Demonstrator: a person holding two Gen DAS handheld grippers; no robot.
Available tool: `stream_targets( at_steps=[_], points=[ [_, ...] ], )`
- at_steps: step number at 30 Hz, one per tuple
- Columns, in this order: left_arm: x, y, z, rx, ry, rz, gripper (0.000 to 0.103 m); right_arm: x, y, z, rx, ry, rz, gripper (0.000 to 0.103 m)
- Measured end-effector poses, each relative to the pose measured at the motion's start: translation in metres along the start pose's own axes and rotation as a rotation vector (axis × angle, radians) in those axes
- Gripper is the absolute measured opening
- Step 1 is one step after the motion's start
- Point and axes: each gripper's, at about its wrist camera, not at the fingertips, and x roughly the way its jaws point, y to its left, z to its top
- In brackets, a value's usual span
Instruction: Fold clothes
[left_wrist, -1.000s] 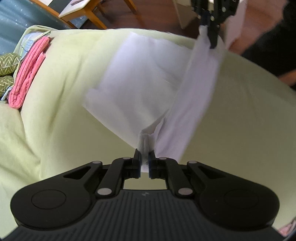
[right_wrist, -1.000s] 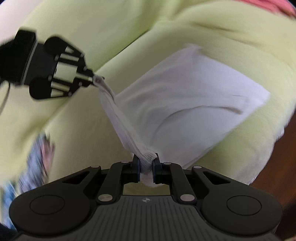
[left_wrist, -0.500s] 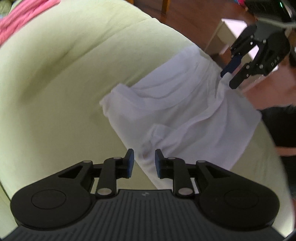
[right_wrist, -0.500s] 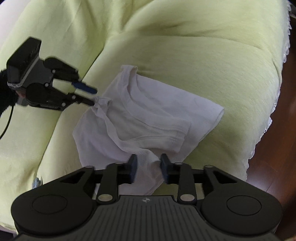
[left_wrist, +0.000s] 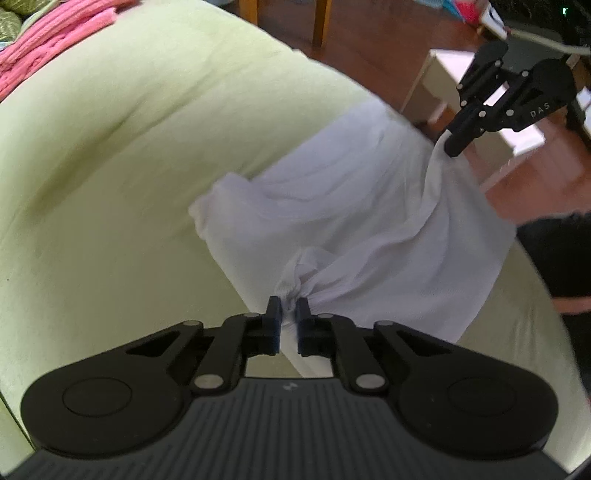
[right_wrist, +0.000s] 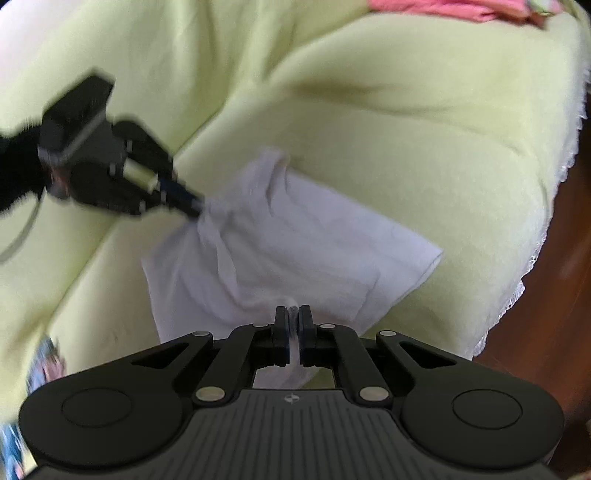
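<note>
1. The left gripper (left_wrist: 288, 306) had its jaws clamped on a bunched fold of the white garment (left_wrist: 354, 221).
2. The right gripper (right_wrist: 293, 314) had its jaws pinched shut on the garment's opposite edge.
3. The garment lay crumpled between them on the pale green sofa cover (left_wrist: 110, 166).
4. Pink folded cloth (left_wrist: 48, 33) sat well apart, at the far end of the cover.

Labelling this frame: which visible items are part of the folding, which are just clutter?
In the job:
white garment
left gripper, shut on it
right gripper, shut on it

Lying about:
pink cloth
white low table
</note>
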Motion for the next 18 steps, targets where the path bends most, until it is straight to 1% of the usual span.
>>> stream_targets(
  at_steps=[1, 4, 7, 8, 12, 16, 18],
  points=[
    [-0.003, 0.006, 0.003, -0.023, -0.017, 0.003, 0.005, -0.008, -0.004, 0.001, 0.022, -0.03, -0.002, 0.004],
    [-0.006, 0.022, 0.012, -0.075, -0.063, 0.019, 0.005, -0.022, -0.018, 0.006, 0.074, -0.107, -0.047, 0.004],
    [0.0, 0.031, 0.025, -0.098, -0.085, 0.036, 0.005, -0.022, -0.034, 0.012, 0.13, -0.146, -0.082, 0.004],
    [0.004, 0.033, 0.028, -0.092, -0.082, 0.04, 0.005, -0.02, -0.039, 0.014, 0.143, -0.153, -0.092, 0.004],
    [0.015, 0.039, 0.036, -0.09, -0.077, 0.048, 0.005, -0.001, -0.049, 0.019, 0.141, -0.134, -0.114, 0.004],
    [0.017, 0.046, 0.044, -0.104, -0.102, 0.041, 0.005, 0.003, -0.055, 0.02, 0.132, -0.141, -0.121, 0.004],
    [0.023, 0.047, 0.048, -0.106, -0.09, 0.042, 0.006, 0.004, -0.057, 0.02, 0.129, -0.139, -0.128, 0.004]
  ],
)
